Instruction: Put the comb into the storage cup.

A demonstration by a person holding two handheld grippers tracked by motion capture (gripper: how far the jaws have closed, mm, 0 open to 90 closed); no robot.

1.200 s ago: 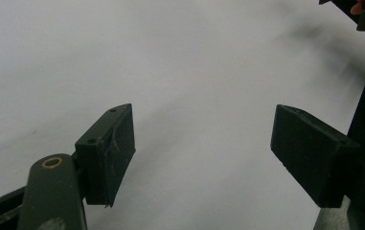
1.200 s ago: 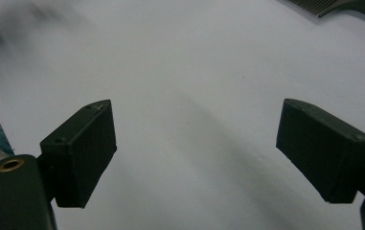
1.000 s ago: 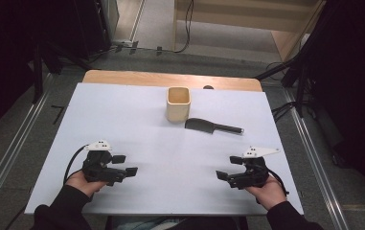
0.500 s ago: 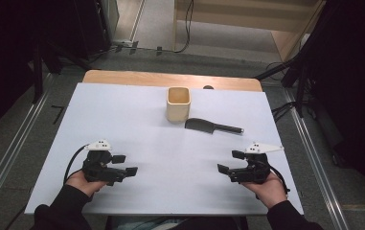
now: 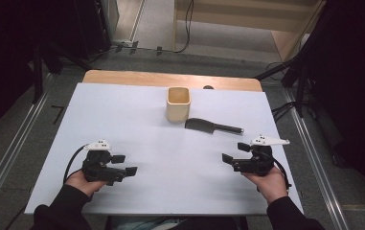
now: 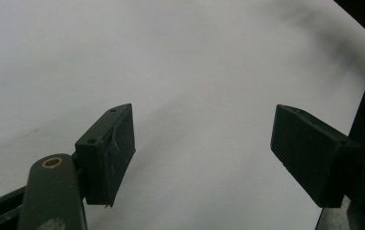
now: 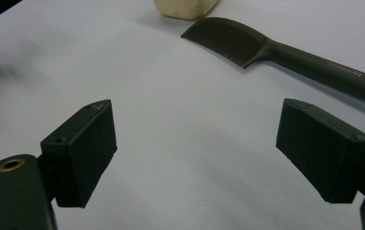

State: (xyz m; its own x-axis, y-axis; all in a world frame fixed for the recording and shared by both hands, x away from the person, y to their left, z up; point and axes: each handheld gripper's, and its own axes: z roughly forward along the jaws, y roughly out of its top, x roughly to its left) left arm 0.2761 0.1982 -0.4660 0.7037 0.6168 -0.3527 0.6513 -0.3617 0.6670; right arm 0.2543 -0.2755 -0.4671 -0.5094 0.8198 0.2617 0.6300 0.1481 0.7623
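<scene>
Presently, two hand-held grippers low over a white-covered desk (image 5: pixel 122 110), both empty. Landmark for all positions: the cream square cup (image 5: pixel 177 103), upright toward the far middle of the desk.

Left gripper (image 5: pixel 124 164): well apart from the cup, on the near left side; held in the person's left hand (image 5: pixel 85 181), fingers pointing toward the desk's middle. Fingers (image 6: pixel 107 153) spread wide in the left gripper view, bare white surface between them, nothing gripped. Cable looping from its rear to the left.

Right gripper (image 5: pixel 233 154): well apart from the cup, on the near right side; held in the right hand (image 5: pixel 268 183), fingers pointing inward toward the desk's middle. Fingers (image 7: pixel 82 151) spread wide in the right gripper view, bare surface between them, nothing gripped. Grey three-cornered plate on top, tip pointing right.

Dark comb (image 5: pixel 212 126): lying flat just beside the cup, on its near right side, not touching it as far as visible. Toothed end (image 7: pixel 230 43) nearest the cup, handle (image 7: pixel 324 67) running away from it to the right. Comb between cup and right gripper, clearly closer to the cup; apart from both fingers. Pale lettering on the handle, too small to read.

Strip of bare wood (image 5: pixel 122 76) showing beyond the cup at the far edge.
</scene>
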